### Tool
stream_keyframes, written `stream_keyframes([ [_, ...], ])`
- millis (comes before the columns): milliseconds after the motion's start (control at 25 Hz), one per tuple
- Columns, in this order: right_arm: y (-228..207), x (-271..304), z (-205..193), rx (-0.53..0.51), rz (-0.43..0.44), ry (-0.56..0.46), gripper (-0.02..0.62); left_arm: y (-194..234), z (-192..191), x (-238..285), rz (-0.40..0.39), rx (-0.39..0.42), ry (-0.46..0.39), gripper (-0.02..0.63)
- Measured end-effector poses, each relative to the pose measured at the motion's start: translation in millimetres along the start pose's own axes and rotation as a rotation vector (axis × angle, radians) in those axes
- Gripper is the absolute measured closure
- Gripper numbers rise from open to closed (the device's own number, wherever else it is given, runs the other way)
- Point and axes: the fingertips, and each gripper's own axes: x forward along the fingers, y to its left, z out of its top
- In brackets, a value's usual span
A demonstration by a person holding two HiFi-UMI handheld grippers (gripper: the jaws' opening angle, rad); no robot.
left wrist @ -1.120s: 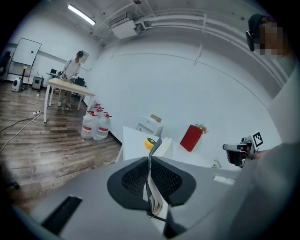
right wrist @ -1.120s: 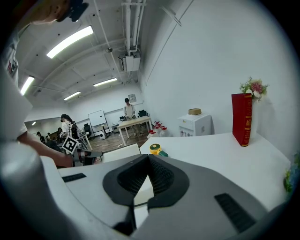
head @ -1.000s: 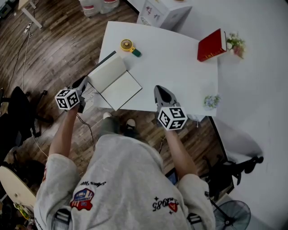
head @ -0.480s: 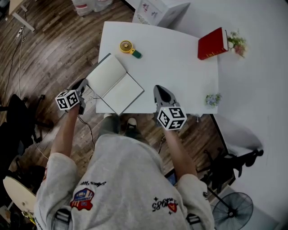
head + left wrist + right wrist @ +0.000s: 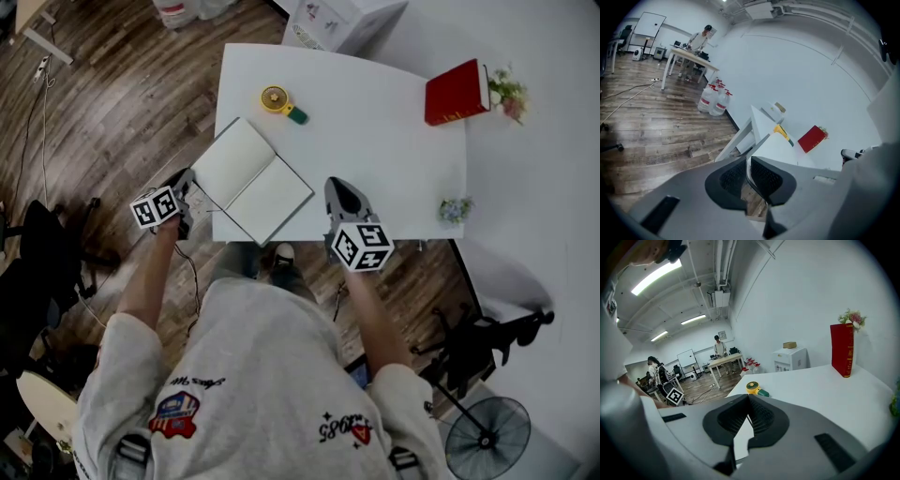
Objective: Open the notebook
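White tabletop [image 5: 375, 141]: notebook [image 5: 251, 181] lies open and flat at its 7 o'clock corner, blank pages up. L claw [image 5: 187, 180] sits just off the tabletop edge at 9 o'clock of the notebook. Its pads are pressed together on the outer edge of the dark cover, and the left gripper view shows that thin edge running btwn them. R claw [image 5: 338, 186] is at 3 o'clock of the notebook over the near edge, tips closed, nothing btwn, clear of the pages. Tape measure [image 5: 279, 100], yellow, is at 12 o'clock of the notebook. Red book [image 5: 457, 92] stands upright at the tabletop's 2 o'clock.
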Motion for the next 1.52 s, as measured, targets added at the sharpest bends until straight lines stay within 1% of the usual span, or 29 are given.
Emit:
stream_keyframes([
  [80, -0.2, 2.9, 0.3, 0.006, 0.0, -0.002, 0.592, -0.6, -1.6, 4.9, 0.0, -0.031, 0.019, 0.58],
  [240, -1.6, 0.5, -0.5, 0.01, 0.001, -0.004, 0.592, 6.0, -6.7, 6.9, -0.008, -0.159, 0.034, 0.548],
  [280, -2.9, -0.8, -0.7, 0.011, 0.002, -0.004, 0.592, 6.6, -6.2, 5.0, -0.007, -0.171, 0.029, 0.54],
  [320, -4.2, -2.4, -0.3, 0.011, 0.004, -0.005, 0.592, 6.5, -5.5, 2.2, 0.0, -0.166, 0.024, 0.532],
  [480, -10.6, -13.1, 4.1, 0.003, 0.017, -0.013, 0.592, 0.6, -8.2, -12.6, 0.059, -0.086, 0.012, 0.529],
  [600, -13.4, -20.6, 5.8, -0.01, 0.032, -0.024, 0.592, -4.5, -15.7, -26.2, 0.086, -0.078, 0.002, 0.531],
  [720, -12.9, -27.8, 7.6, -0.034, 0.044, -0.032, 0.592, -14.4, -18.3, -45.0, 0.111, -0.043, -0.034, 0.537],
  [800, -11.6, -34.5, 9.1, -0.052, 0.056, -0.037, 0.592, -25.5, -19.0, -58.3, 0.123, -0.001, -0.061, 0.563],
  [960, -6.1, -50.1, 10.5, -0.084, 0.088, -0.049, 0.592, -47.4, -21.9, -85.3, 0.162, 0.105, -0.11, 0.588],
  [1120, -1.2, -66.0, 13.8, -0.116, 0.119, -0.063, 0.592, -86.9, -21.5, -106.8, 0.151, 0.192, -0.171, 0.598],
  [1520, 18.1, -104.8, 25.1, -0.199, 0.182, -0.128, 0.592, -187.1, -19.9, -155.0, 0.097, 0.37, -0.316, 0.601],
])
